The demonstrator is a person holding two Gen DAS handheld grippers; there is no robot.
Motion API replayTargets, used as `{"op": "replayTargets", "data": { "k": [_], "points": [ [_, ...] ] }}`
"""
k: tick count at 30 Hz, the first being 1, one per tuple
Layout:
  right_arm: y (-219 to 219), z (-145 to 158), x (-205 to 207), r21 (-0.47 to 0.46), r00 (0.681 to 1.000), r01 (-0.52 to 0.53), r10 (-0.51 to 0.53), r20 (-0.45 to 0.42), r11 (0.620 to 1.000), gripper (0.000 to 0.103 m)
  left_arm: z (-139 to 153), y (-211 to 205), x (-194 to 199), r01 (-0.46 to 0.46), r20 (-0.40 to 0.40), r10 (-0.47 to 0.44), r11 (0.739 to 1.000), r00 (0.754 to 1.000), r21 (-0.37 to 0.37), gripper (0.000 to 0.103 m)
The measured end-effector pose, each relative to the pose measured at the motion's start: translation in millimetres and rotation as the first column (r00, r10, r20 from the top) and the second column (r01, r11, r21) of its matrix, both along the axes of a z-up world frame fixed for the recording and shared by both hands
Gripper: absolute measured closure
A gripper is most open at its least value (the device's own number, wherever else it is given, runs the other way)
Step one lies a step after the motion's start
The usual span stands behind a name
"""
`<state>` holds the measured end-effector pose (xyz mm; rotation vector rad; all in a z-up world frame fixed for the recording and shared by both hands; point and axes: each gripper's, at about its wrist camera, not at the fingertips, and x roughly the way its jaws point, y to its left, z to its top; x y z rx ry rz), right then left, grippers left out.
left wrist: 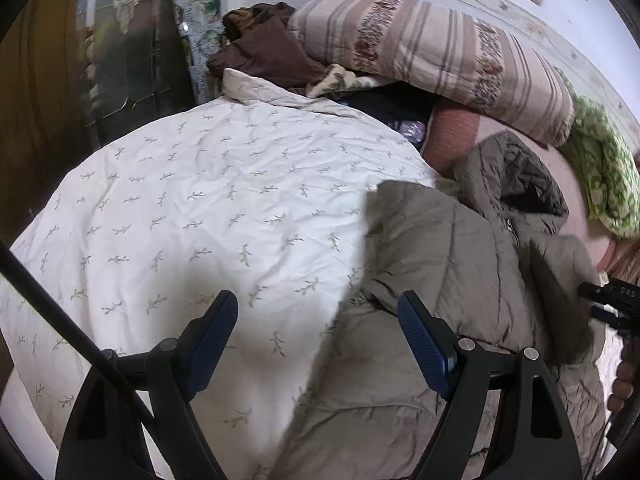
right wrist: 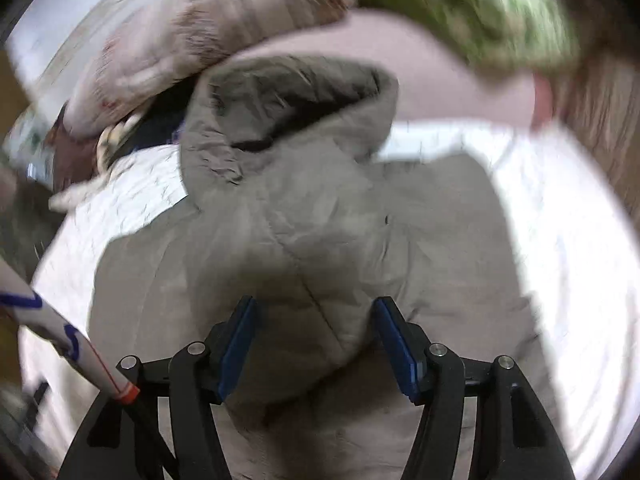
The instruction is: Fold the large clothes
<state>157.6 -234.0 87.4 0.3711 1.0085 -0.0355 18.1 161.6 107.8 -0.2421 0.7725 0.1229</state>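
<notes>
The grey-beige quilted hooded puffer jacket [right wrist: 304,216] lies on the white leaf-print bedcover [left wrist: 180,200], under and ahead of both grippers. The left gripper [left wrist: 316,320] and right gripper [right wrist: 314,328] stand spread, empty. It looks light, puffy, slippery; pinch hems or shoulder seams.

Bedroom: bed duvet [left wrist: 192,208], striped quilt [left wrist: 440,52] (home).

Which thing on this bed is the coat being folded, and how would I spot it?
Start at the white leaf-print duvet covering the bed. On it lies the grey-beige puffer coat, hood toward the striped pillow. It alone is quilted and hooded, unlike the green blanket.
</notes>
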Motion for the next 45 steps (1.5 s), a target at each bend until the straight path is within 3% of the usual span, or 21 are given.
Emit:
{"op": "replayTargets", "data": {
  "k": [2, 4, 6, 8, 10, 11, 13, 16, 18, 21, 22, 24, 28, 31, 34, 35, 38, 42, 45],
  "points": [
    [15, 7, 5, 0.077, 0.998, -0.037, 0.034, 0.044, 0.996, 0.035, 2, 9, 1, -0.023, 0.006, 0.023, 1.0, 1.0, -0.003, 0.022],
    [42, 15, 9, 0.152, 0.988, -0.142, 0.129, 0.088, 0.978, 0.035, 3, 16, 1, -0.046, 0.013, 0.046, 0.999, 0.999, 0.0, 0.022],
    [73, 21, 16, 0.22, 0.969, -0.242, 0.224, 0.103, 0.945, 0.035, 5, 22, 2, -0.063, 0.018, 0.063, 0.998, 0.998, 0.003, 0.022],
    [111, 23, 18, 0.283, 0.932, -0.36, 0.354, 0.075, 0.889, 0.037, 6, 26, 2, -0.077, 0.023, 0.076, 0.997, 0.997, 0.008, 0.022],
    [126, 38, 4, 0.272, 0.893, -0.449, 0.437, 0.107, 0.851, 0.042, 7, 28, 0, -0.087, 0.028, 0.086, 0.996, 0.996, 0.015, 0.022],
    [123, 55, -7, 0.201, 0.884, -0.466, 0.442, 0.156, 0.862, 0.043, 8, 29, -1, -0.087, 0.031, 0.087, 0.996, 0.996, 0.018, 0.022],
    [95, 78, -23, 0.086, 0.907, -0.381, 0.353, 0.23, 0.921, 0.043, 8, 28, -2, -0.079, 0.037, 0.078, 0.997, 0.996, 0.023, 0.022],
    [32, 80, -25, -0.056, 0.973, -0.13, 0.138, 0.183, 0.99, 0.049, 6, 26, -1, -0.069, 0.029, 0.068, 0.997, 0.997, 0.023, 0.022],
    [-5, 65, -21, -0.143, 0.992, 0.022, -0.004, 0.124, 0.989, 0.076, 2, 23, 2, -0.056, 0.015, 0.055, 0.998, 0.998, 0.024, 0.022],
    [-45, 25, -10, -0.178, 0.99, 0.139, -0.138, 0.021, 0.974, 0.082, 0, 21, 3, -0.054, 0.009, 0.053, 0.998, 0.999, 0.034, 0.022],
    [-49, 9, -5, -0.174, 0.989, 0.139, -0.144, -0.016, 0.975, 0.082, 0, 21, 3, -0.056, 0.012, 0.055, 0.998, 0.998, 0.034, 0.022],
    [-44, -8, 4, -0.074, 0.993, 0.11, -0.113, -0.037, 0.991, 0.084, 1, 23, 3, -0.062, 0.02, 0.061, 0.998, 0.998, 0.031, 0.022],
    [12, 1, 20, 0.071, 0.998, -0.058, 0.055, 0.038, 0.996, 0.086, 0, 27, 4, -0.076, 0.025, 0.076, 0.997, 0.997, 0.018, 0.022],
    [67, 4, 33, 0.121, 0.979, -0.203, 0.198, 0.051, 0.972, 0.086, -3, 28, 8, -0.067, 0.014, 0.067, 0.998, 0.998, -0.003, 0.022],
    [121, -13, 38, 0.182, 0.943, -0.328, 0.333, 0.006, 0.927, 0.086, -4, 27, 10, -0.045, 0.013, 0.046, 0.998, 0.999, -0.037, 0.022],
    [134, -23, 38, 0.187, 0.933, -0.349, 0.359, -0.019, 0.918, 0.086, -4, 27, 10, -0.039, 0.017, 0.04, 0.998, 0.999, -0.047, 0.022],
    [160, -42, 33, 0.077, 0.929, -0.363, 0.368, -0.049, 0.928, 0.086, -2, 24, 10, -0.022, 0.037, 0.025, 0.998, 0.999, -0.066, 0.022],
    [149, -21, 19, 0.065, 0.934, -0.356, 0.357, -0.016, 0.932, 0.086, 3, 10, 12, 0.055, 0.062, -0.048, 0.992, 0.997, -0.114, 0.022],
    [125, -1, 11, -0.046, 0.952, -0.306, 0.306, -0.009, 0.951, 0.082, 7, -13, 22, 0.121, 0.08, -0.111, 0.984, 0.991, -0.128, 0.022]
  ]
}}
